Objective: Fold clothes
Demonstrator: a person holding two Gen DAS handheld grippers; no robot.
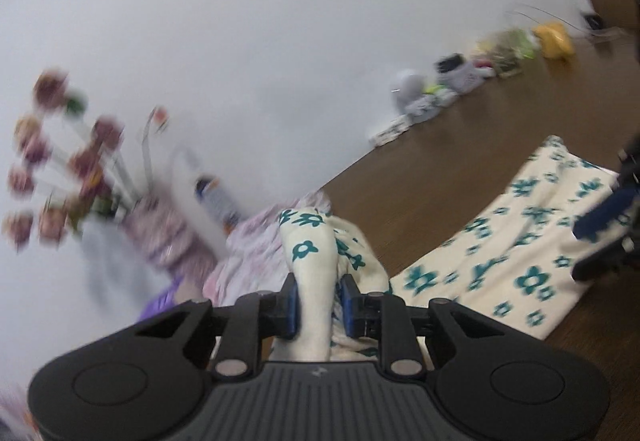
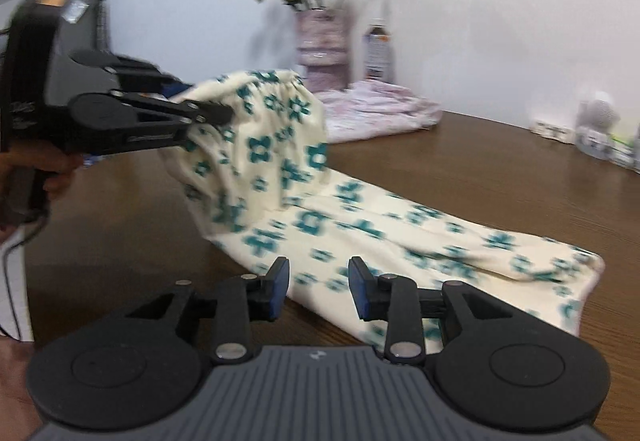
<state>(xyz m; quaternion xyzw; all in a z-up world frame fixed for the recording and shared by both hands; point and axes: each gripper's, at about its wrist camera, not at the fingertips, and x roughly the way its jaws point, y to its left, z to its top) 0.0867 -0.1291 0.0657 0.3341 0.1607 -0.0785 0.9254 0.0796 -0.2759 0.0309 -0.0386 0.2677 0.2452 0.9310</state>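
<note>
Cream pants with teal flowers [image 2: 360, 225] lie along the brown table [image 2: 500, 169]. My left gripper [image 1: 318, 305] is shut on the waistband end [image 1: 308, 241] and holds it lifted above the table; it shows from the side in the right wrist view [image 2: 216, 113]. The leg end [image 1: 520, 241] stays flat on the table. My right gripper [image 2: 318, 281] is open and empty, low over the middle of the pants; it shows at the right edge of the left wrist view [image 1: 600, 241].
A folded pink garment [image 2: 376, 109] lies by the wall near a vase of dried flowers [image 2: 320, 41] and a bottle [image 2: 376, 49]. Small items [image 1: 460, 85] line the wall farther along the table. A dark cabinet [image 2: 80, 33] stands at left.
</note>
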